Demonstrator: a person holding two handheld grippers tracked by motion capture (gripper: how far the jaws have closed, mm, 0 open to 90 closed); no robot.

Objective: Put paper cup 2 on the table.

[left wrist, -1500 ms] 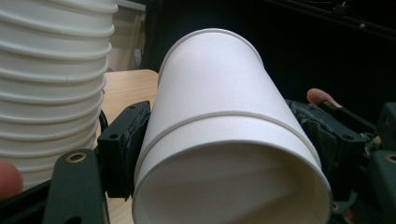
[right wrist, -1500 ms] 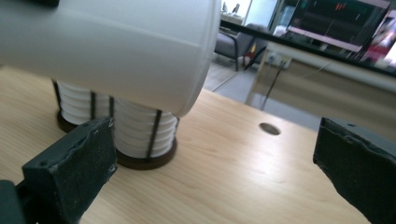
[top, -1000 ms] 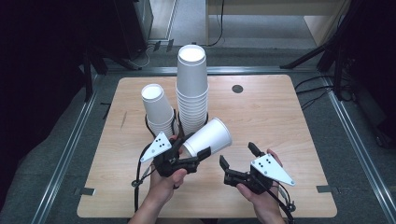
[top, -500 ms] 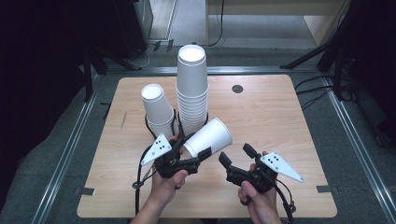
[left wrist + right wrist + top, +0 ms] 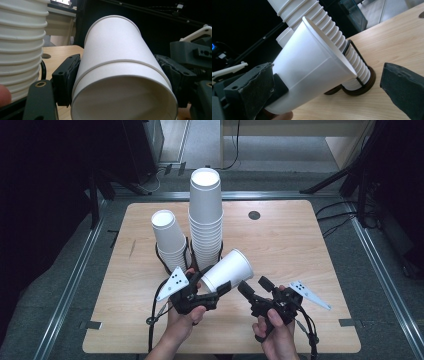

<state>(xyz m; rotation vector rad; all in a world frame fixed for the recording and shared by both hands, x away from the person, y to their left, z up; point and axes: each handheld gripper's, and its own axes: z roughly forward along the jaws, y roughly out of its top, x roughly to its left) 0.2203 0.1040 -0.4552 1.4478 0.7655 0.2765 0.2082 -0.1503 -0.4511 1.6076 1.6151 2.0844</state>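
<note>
While both hands rest low near the front edge of the table [image 5: 320, 245], this is how things stand.

Left hand: it comes up from the bottom of the high view, wrapped around the left gripper [image 5: 209, 289], which points up and to the right.

Left gripper fingers: they are shut tight on the white paper cups [image 5: 227, 270], one pad on each side of the wall near the bottom end. In the left gripper view the pads [image 5: 68, 75] press on both sides of the cups [image 5: 120, 72].

Held cups: they lie tipped on their side above the table, open mouth up and to the right, away from the fingers. A thin line runs round the wall, so it looks like one cup sits inside another.

Right hand: it holds the right gripper [image 5: 256, 289] just to the right of the left one, pointing up and to the left toward the held cups.

Right gripper fingers: they stand wide open and have just been opening. In the right gripper view the cups [image 5: 312, 67] lie between the two pads [image 5: 257, 87], and the right pad stands well clear of the cups.

Tall stack [image 5: 206, 220]: it stands upright in a dark ring just behind the left fingers.

Short stack [image 5: 169, 240]: it leans a little, just left of the tall one.
</note>
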